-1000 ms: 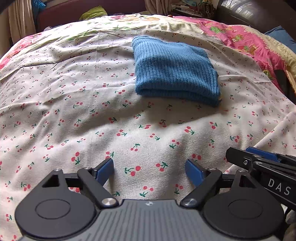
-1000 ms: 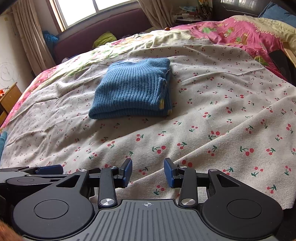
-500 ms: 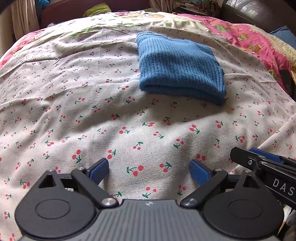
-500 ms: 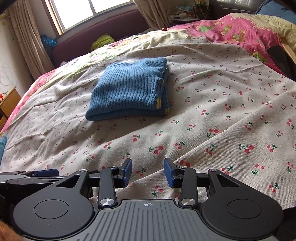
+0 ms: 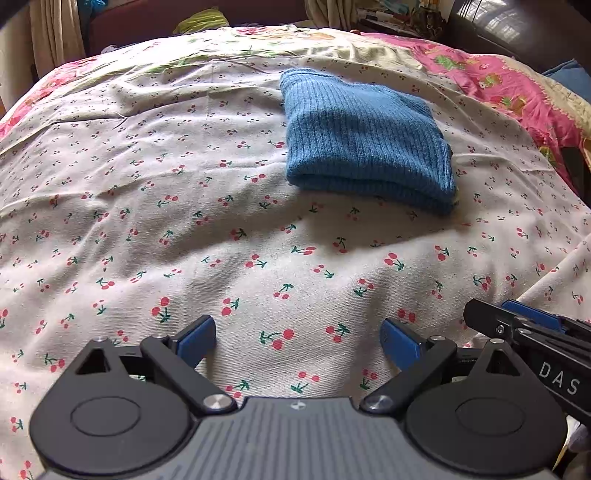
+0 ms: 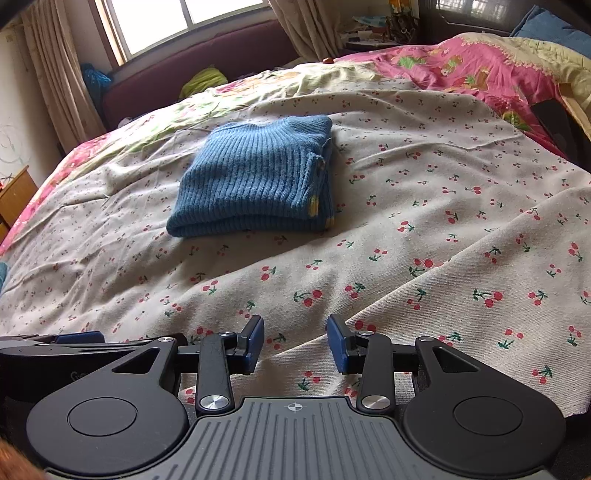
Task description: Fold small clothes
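Observation:
A blue ribbed knit garment (image 5: 365, 140) lies folded into a thick rectangle on the cherry-print sheet (image 5: 184, 221); in the right wrist view the same garment (image 6: 258, 181) shows yellow trim along its right edge. My left gripper (image 5: 298, 341) hovers over the sheet well short of it, jaws wide open and empty. My right gripper (image 6: 295, 343) also stands open with nothing between its blue pads, near the sheet's front edge. The right gripper's tip (image 5: 517, 321) shows at the lower right of the left wrist view, and the left gripper's tip (image 6: 77, 338) at the lower left of the right wrist view.
A pink floral quilt (image 6: 480, 70) lies bunched at the right and far side of the bed. A dark red headboard (image 6: 207, 59) and a window (image 6: 177, 22) with curtains stand behind. A wooden cabinet (image 6: 14, 192) is at the far left.
The left gripper's jaws have spread a little wider. The garment has not moved on the sheet, and both views have shifted only slightly.

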`<state>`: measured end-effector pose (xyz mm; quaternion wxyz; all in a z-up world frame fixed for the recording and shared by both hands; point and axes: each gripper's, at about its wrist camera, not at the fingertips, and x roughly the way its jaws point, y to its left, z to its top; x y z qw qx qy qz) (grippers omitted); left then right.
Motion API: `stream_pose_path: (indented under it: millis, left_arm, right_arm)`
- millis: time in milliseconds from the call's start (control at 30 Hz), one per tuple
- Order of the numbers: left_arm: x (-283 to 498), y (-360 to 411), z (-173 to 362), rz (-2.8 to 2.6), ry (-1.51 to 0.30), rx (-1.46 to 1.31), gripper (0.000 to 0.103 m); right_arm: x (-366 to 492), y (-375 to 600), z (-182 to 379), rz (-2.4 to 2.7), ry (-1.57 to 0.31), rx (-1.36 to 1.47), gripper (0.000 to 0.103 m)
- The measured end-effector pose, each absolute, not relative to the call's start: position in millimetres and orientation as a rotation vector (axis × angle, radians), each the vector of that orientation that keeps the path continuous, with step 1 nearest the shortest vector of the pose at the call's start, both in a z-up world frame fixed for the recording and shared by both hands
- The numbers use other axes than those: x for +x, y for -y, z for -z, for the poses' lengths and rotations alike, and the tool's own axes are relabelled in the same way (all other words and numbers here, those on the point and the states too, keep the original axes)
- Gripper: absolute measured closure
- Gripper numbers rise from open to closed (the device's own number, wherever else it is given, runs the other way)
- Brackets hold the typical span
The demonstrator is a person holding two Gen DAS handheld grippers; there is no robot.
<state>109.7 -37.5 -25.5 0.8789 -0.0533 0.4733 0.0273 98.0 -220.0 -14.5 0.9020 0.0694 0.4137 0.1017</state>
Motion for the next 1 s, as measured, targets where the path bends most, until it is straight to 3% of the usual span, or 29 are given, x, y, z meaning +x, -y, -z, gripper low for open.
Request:
stream_pose_path:
  millis: [1000]
  left_arm:
    - [108.0,35.9,24.3,-0.069,-0.978,-0.109,0.000]
  right_arm:
    - [98.0,217.0,17.5,-0.207,-0.864,0.117,0.065]
